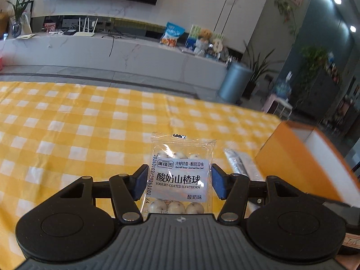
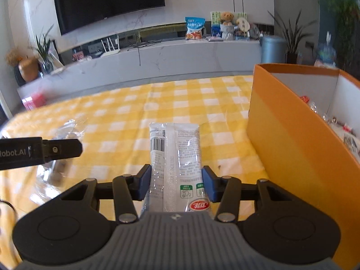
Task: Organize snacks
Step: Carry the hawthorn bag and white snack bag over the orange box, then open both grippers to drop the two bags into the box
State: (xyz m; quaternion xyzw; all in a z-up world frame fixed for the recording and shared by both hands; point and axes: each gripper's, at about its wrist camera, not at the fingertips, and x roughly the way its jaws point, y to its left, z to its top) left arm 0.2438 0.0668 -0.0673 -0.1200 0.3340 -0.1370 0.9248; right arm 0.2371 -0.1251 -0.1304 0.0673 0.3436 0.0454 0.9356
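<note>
A clear pack of yogurt-coated hawthorn balls [image 1: 180, 157] is pinched between the blue pads of my left gripper [image 1: 180, 175], lifted over the yellow checked tablecloth [image 1: 67, 123]. My right gripper [image 2: 176, 173] is shut on a long white snack pack [image 2: 175, 141], also off the cloth. That white pack [image 1: 238, 164] shows at the right in the left wrist view. An orange box [image 2: 292, 139] with white inside walls stands to the right of both grippers and holds several wrapped snacks [image 2: 346, 132]. One left finger [image 2: 65, 149] reaches in from the left edge of the right wrist view, with its clear pack blurred behind it.
The box's near corner [image 1: 299, 157] sits close to my left gripper's right side. Beyond the table's far edge are a white TV console [image 2: 157, 58], a blue bin [image 2: 272, 49] and potted plants. Checked cloth stretches ahead and to the left.
</note>
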